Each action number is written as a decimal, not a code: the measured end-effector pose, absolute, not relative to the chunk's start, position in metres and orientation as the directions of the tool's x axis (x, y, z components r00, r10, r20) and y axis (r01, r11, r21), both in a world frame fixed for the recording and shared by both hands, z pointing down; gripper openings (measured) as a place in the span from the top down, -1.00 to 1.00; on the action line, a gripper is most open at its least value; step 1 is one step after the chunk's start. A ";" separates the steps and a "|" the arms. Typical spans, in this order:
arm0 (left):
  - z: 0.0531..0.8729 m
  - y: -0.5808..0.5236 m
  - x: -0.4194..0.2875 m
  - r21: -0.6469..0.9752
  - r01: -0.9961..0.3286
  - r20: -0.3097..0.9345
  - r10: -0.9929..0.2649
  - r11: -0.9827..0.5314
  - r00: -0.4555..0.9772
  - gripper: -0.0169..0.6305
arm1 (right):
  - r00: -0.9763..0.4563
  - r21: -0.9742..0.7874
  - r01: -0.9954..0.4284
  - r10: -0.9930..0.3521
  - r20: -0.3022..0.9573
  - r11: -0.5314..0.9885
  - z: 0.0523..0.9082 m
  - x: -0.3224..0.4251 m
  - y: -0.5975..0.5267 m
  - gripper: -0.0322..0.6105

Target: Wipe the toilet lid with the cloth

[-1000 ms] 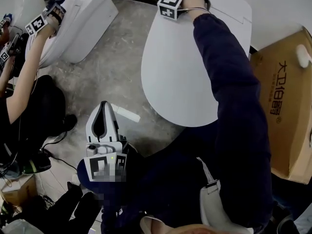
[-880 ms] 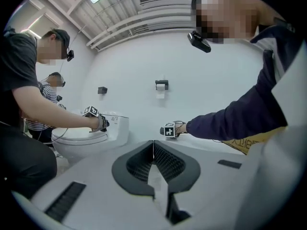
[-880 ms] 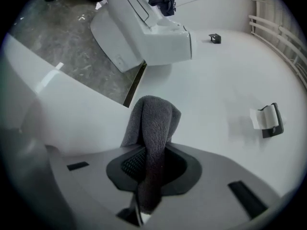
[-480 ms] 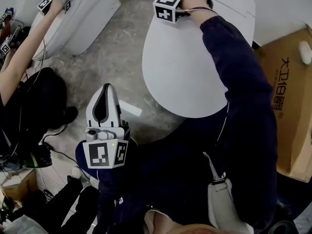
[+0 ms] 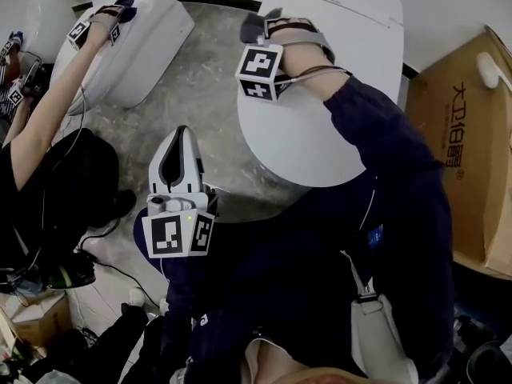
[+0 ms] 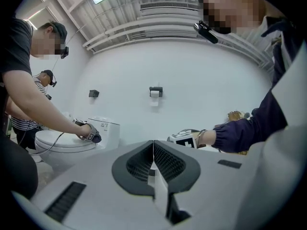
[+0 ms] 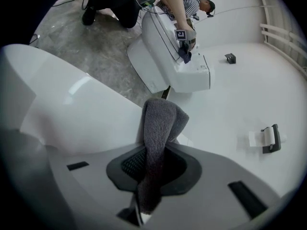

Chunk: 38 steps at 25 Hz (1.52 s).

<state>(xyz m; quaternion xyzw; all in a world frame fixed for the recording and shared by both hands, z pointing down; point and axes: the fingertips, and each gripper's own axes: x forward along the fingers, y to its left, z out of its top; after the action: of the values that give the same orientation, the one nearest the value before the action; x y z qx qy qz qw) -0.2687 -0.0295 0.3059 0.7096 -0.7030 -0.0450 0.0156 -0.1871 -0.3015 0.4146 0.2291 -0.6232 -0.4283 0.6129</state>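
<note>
The white toilet lid (image 5: 320, 126) lies closed below me, and shows again as the toilet lid (image 7: 72, 114) in the right gripper view. My right gripper (image 5: 254, 27) sits at the lid's far left edge, shut on a grey cloth (image 7: 157, 143) that sticks out between its jaws; the cloth (image 5: 253, 26) peeks past the marker cube. My left gripper (image 5: 178, 160) hangs over the floor left of the toilet, jaws shut with nothing in them, as the left gripper (image 6: 153, 150) shows.
A second white toilet (image 5: 132, 34) stands at the far left, where another person's hand (image 5: 102, 18) wipes it. A cardboard box (image 5: 464, 150) stands at the right. Cables and bags (image 5: 48, 270) lie on the grey floor (image 5: 184, 94).
My right gripper with the cloth has drawn nearer and to the left along the lid's edge. My left gripper has barely shifted. The other person's hand moved right across the far toilet.
</note>
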 end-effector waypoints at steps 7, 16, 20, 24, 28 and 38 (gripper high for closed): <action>0.306 -0.035 -0.273 0.108 -0.993 -0.067 -0.997 -0.041 0.034 0.90 | -0.193 0.805 0.260 -0.788 0.585 0.534 0.421 -0.191 -0.220 0.69; 0.297 -0.033 -0.271 0.120 -0.991 -0.092 -0.995 -0.056 0.045 0.90 | -0.242 0.768 0.284 -0.732 0.636 0.574 0.426 -0.186 -0.152 0.69; 0.295 -0.032 -0.270 0.114 -0.992 -0.097 -0.994 -0.054 0.043 0.90 | -0.273 0.753 0.293 -0.703 0.657 0.589 0.426 -0.187 -0.130 0.69; 0.294 -0.032 -0.265 0.109 -0.992 -0.096 -0.994 -0.059 0.049 0.90 | -0.300 0.725 0.261 -0.660 0.689 0.638 0.427 -0.186 -0.117 0.69; 0.289 -0.030 -0.262 0.105 -0.992 -0.102 -0.993 -0.065 0.055 0.90 | -0.363 0.622 0.147 -0.543 0.757 0.769 0.424 -0.185 -0.108 0.69; 0.284 -0.043 -0.262 0.069 -0.996 -0.112 -0.992 -0.057 0.049 0.90 | -0.771 0.229 -0.429 -0.486 0.412 0.874 0.350 -0.184 -0.109 0.68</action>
<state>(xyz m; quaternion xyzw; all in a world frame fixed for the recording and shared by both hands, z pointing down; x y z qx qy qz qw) -0.2623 -0.0434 0.2838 0.7242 -0.6864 -0.0647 -0.0137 -0.1836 -0.1093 0.3498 0.2436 -0.9390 -0.0609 0.2349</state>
